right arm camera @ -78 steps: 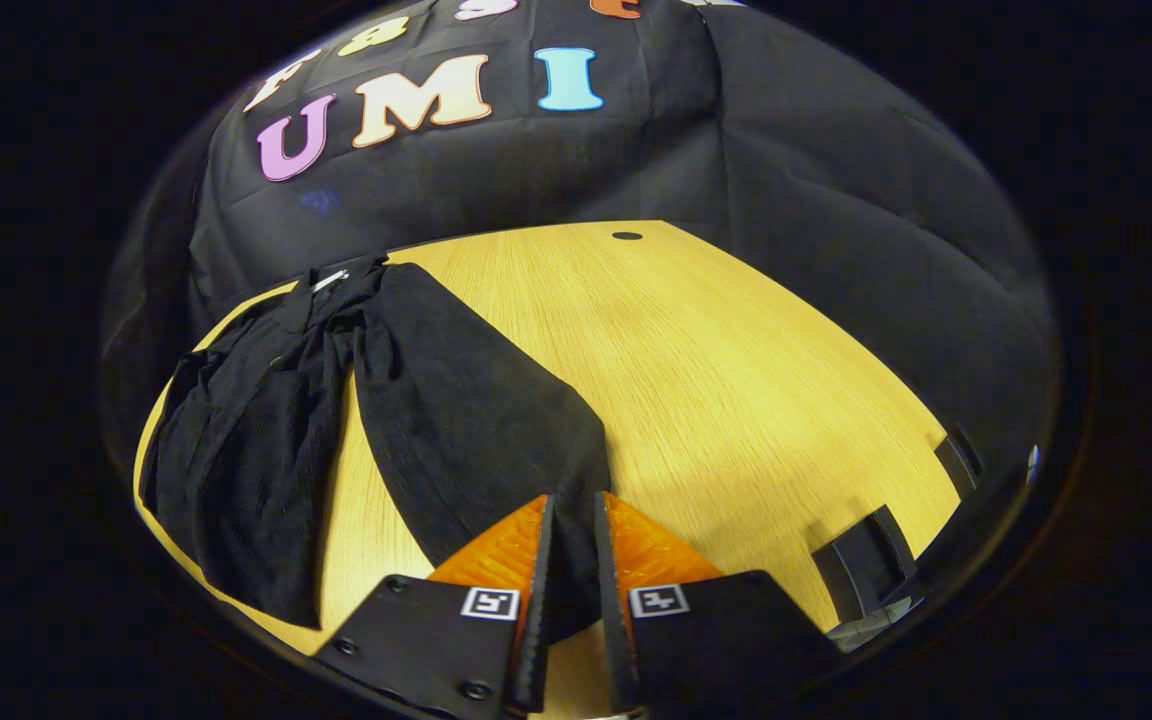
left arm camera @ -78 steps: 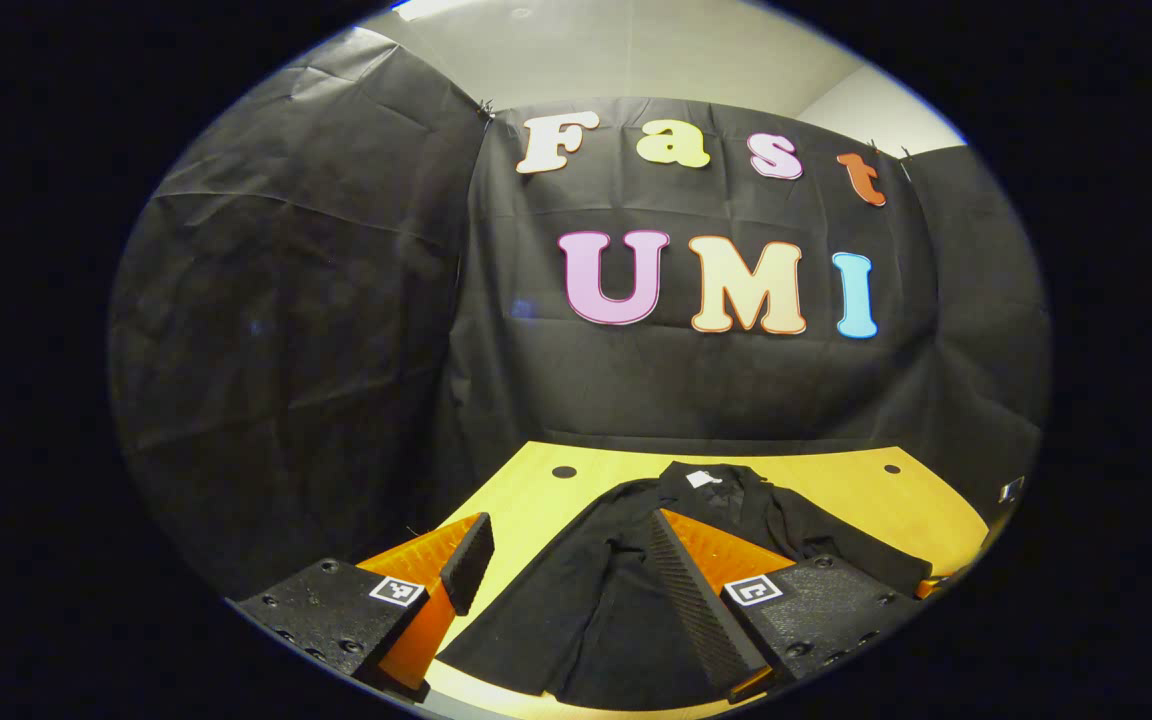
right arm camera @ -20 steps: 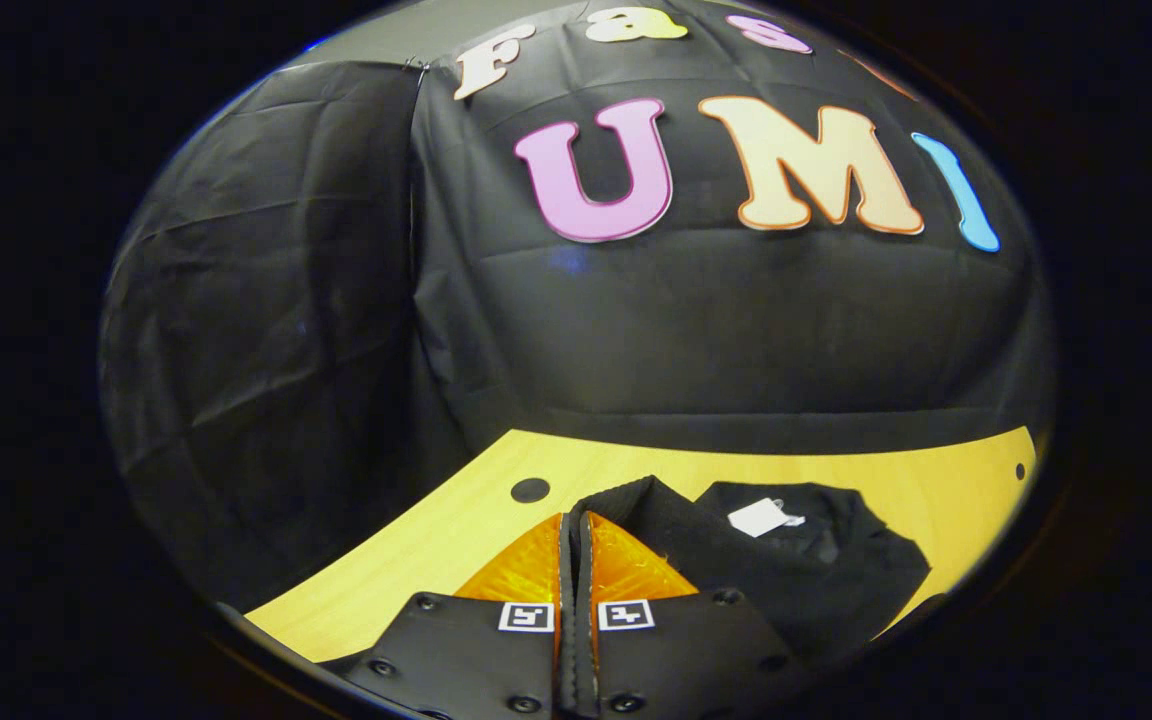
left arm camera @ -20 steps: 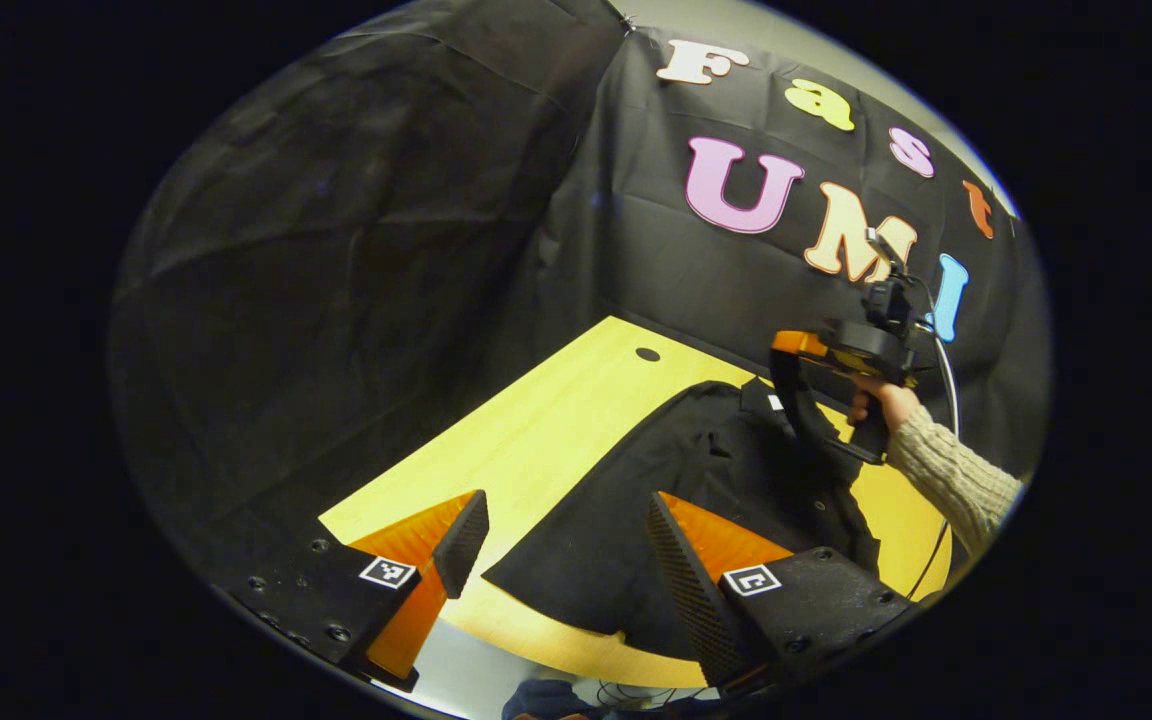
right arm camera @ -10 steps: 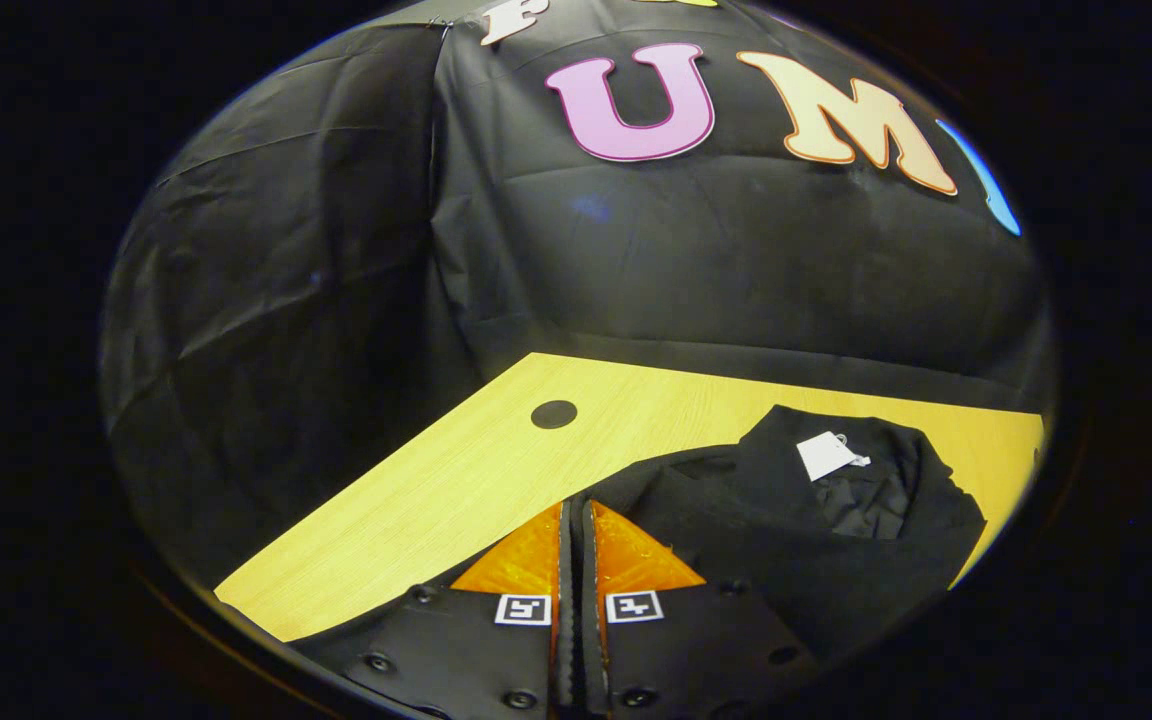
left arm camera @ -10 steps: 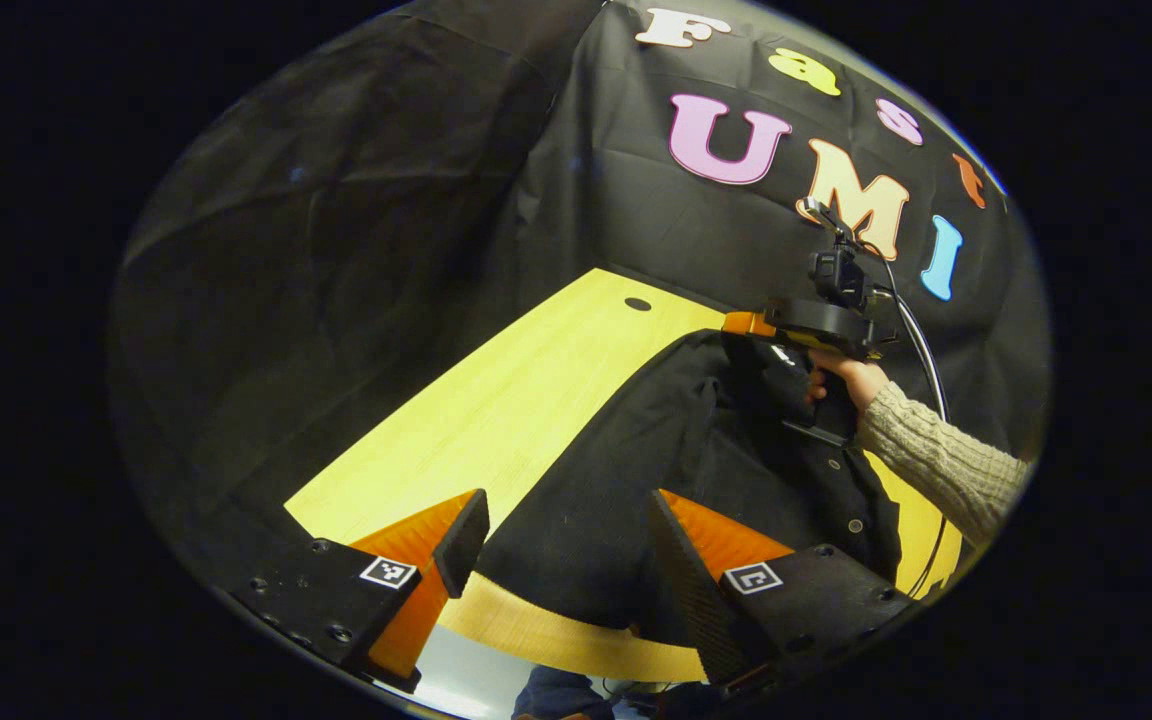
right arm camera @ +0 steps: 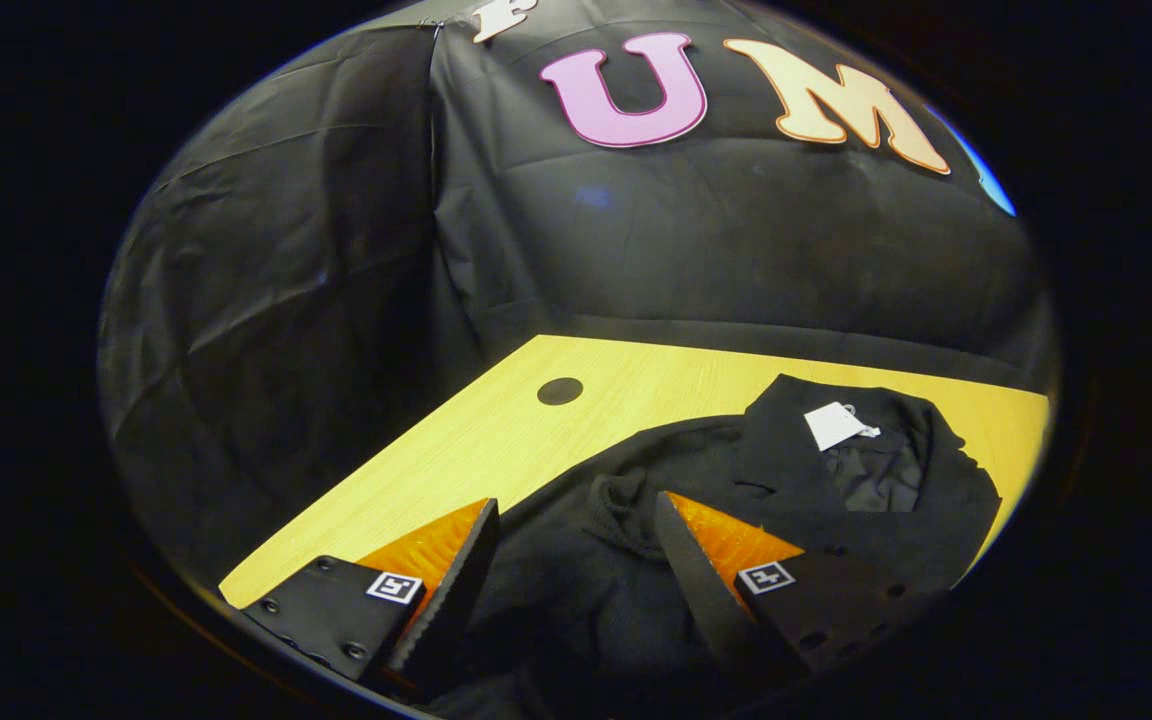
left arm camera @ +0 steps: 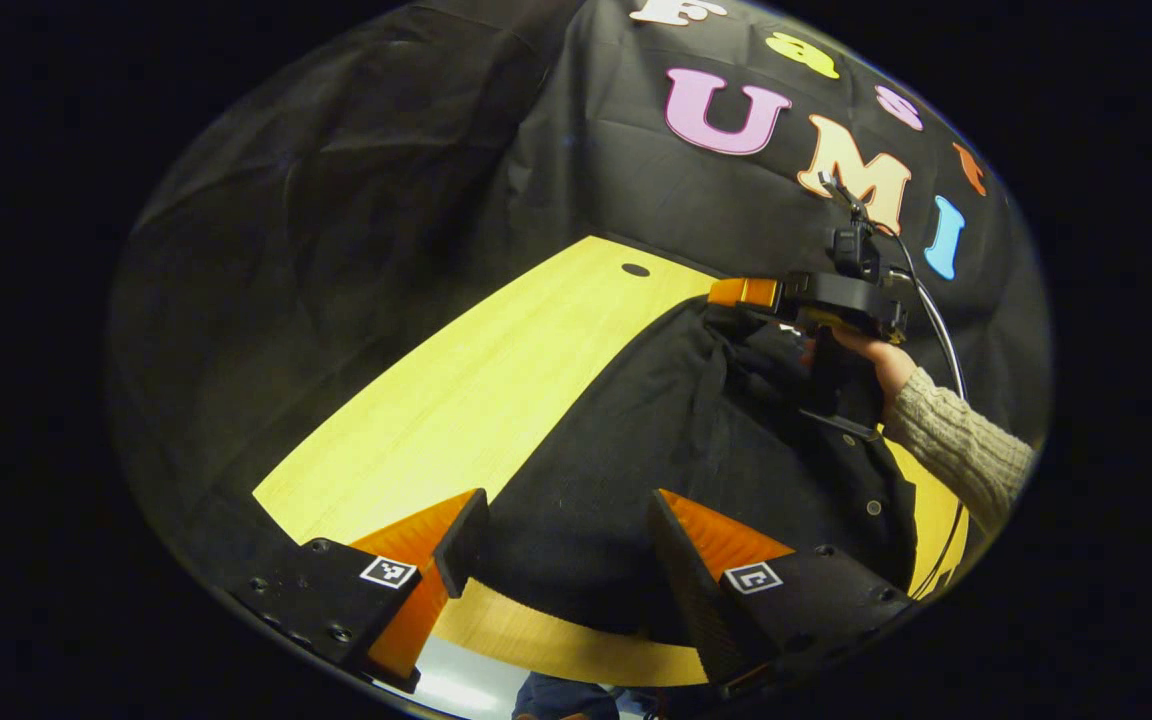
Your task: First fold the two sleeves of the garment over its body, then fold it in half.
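The black jacket (left arm camera: 636, 450) lies on the wooden counter (left arm camera: 456, 400), one sleeve (right arm camera: 626, 500) seemingly folded over its body. The left claw (left arm camera: 556, 540) and the right claw (right arm camera: 576, 560) hover above it, jaws spread, gripping nothing.

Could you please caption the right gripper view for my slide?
Right gripper open above black garment on wooden table.

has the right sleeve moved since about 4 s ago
Yes. The sleeve lay out on the table beside the body; now it is bunched on the garment, with the right gripper open.
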The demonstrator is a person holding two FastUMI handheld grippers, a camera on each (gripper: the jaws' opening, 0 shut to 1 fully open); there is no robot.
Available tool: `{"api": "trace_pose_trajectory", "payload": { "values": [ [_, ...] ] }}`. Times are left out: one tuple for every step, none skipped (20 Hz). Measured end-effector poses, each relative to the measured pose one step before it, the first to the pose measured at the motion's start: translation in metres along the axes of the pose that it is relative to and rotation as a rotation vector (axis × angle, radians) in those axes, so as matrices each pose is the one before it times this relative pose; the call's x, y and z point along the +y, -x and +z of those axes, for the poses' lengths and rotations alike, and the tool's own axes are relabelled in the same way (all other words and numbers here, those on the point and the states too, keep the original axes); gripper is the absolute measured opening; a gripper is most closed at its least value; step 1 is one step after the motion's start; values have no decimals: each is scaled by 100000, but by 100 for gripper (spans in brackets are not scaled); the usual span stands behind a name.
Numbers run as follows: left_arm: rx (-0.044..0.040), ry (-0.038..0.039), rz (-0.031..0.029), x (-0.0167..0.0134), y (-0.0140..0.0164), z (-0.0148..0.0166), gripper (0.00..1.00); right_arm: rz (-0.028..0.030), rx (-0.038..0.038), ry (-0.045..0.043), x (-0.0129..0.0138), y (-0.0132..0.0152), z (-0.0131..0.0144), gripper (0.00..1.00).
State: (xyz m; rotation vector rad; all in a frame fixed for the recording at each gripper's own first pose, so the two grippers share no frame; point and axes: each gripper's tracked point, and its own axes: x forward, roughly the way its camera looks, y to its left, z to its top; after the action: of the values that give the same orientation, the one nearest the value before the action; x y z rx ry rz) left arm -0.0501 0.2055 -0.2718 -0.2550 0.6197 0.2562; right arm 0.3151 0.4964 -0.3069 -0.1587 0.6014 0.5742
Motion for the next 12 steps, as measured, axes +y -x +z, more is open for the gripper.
{"api": "trace_pose_trajectory", "payload": {
  "values": [
    [1266, -1039, -144, -35, -76, -571, 95, -359, -837, -514, -137, 295, 294, 95],
    [1644, -1267, 10, 11, -55, -733, 96, -385, -18, -738, -253, 450, 77, 99],
    [1752, -1437, 513, 105, -100, -725, 96, -39, -32, -837, -208, 561, 409, 95],
    [1688, -1245, 1149, 310, 3, -702, 96, 15, -1065, -937, -206, 752, 582, 96],
    [1544, -681, 287, 228, 9, -621, 96, 193, -2116, -1043, -281, 983, 836, 98],
    [1396, 296, -300, -38, -104, -580, 96, 161, -3120, -1032, -342, 1179, 1078, 99],
    [939, 478, -76, 48, -53, -425, 96, -122, -3415, -706, -347, 1141, 1253, 99],
    [1196, 211, 368, 133, -172, -521, 96, -593, -3249, -90, -549, 1322, 1193, 98],
    [1081, -55, 644, 160, -158, -257, 95, -955, -3177, 479, -531, 1070, 962, 98],
    [533, -165, 718, 238, -123, -310, 95, -1651, -2442, 70, -684, 1323, 901, 98],
    [-639, -816, 466, 159, 11, 64, 95, -953, -2275, -871, -595, 1285, 755, 98],
    [-327, -960, 112, 24, -130, -157, 95, 105, -2222, -955, -249, 1250, 789, 98]
  ]
}}
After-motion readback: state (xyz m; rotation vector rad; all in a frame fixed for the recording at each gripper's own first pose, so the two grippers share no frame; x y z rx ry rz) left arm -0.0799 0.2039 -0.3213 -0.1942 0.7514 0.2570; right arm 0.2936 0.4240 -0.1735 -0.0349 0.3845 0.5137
